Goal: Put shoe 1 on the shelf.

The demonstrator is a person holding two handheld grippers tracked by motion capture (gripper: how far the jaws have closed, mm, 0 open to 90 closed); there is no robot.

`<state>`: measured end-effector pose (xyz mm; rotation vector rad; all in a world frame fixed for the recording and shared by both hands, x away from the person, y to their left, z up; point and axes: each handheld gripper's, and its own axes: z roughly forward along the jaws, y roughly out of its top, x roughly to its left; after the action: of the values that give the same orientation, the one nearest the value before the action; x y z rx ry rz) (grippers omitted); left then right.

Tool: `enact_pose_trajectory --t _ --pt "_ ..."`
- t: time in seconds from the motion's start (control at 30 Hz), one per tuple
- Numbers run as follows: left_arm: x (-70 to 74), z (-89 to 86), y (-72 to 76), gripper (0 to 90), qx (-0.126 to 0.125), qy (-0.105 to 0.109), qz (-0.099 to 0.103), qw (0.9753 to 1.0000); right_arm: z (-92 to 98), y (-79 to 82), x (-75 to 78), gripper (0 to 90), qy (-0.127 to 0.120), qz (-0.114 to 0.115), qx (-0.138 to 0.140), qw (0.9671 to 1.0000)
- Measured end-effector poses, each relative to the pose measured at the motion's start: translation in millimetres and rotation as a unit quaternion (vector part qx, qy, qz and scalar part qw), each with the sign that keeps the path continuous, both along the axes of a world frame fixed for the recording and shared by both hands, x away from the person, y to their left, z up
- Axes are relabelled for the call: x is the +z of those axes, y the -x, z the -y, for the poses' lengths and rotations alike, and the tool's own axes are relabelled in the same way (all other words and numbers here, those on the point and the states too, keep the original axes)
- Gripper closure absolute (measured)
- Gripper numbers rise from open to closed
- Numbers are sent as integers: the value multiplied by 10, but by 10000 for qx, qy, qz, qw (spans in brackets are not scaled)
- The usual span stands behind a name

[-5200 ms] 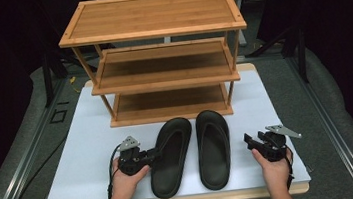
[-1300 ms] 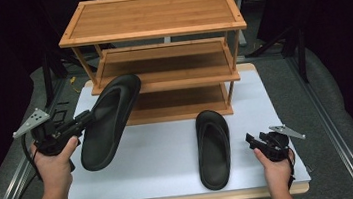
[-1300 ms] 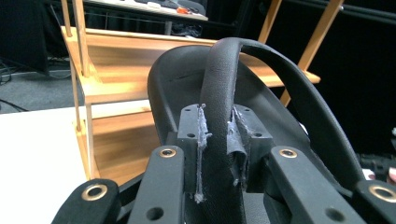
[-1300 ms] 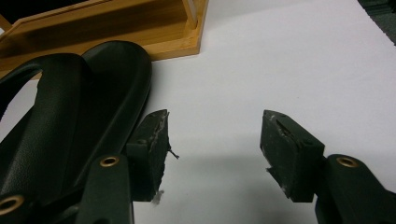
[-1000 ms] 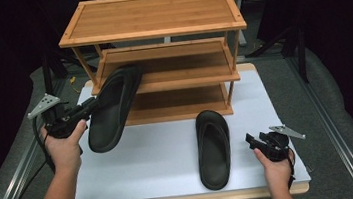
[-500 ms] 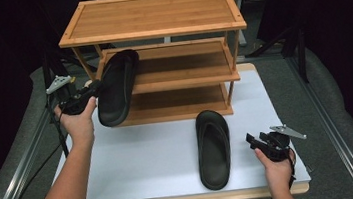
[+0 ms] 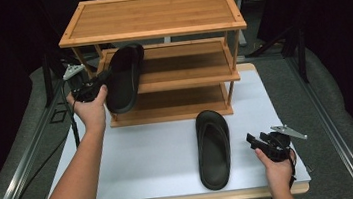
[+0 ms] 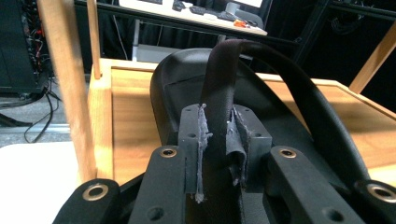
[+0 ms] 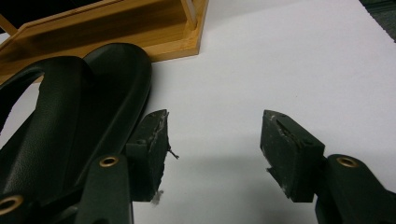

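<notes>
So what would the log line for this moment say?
left gripper: shut on lifted slipper strap, at rack middle shelf | right gripper: open, beside second slipper

White table [image 7: 145, 153], wooden shelf rack [image 7: 155, 16], black slipper [image 7: 214, 148]

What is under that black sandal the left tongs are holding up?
The raised sandal, gripped by the left tongs, hangs over the rack's middle shelf. The shelf part directly beneath it is covered.
</notes>
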<state>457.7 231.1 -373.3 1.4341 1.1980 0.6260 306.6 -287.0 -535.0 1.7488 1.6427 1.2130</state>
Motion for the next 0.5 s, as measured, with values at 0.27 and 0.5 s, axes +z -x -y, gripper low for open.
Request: enact_pose_trajectory --t 0.27,0.5 --pt "28 107 -162 748 64 -106 -9 9999 9 3 1 418 13 -74 13 10000" --pt "28 182 -297 750 181 -36 -38 9998 15 5 3 418 11 -113 27 9999"
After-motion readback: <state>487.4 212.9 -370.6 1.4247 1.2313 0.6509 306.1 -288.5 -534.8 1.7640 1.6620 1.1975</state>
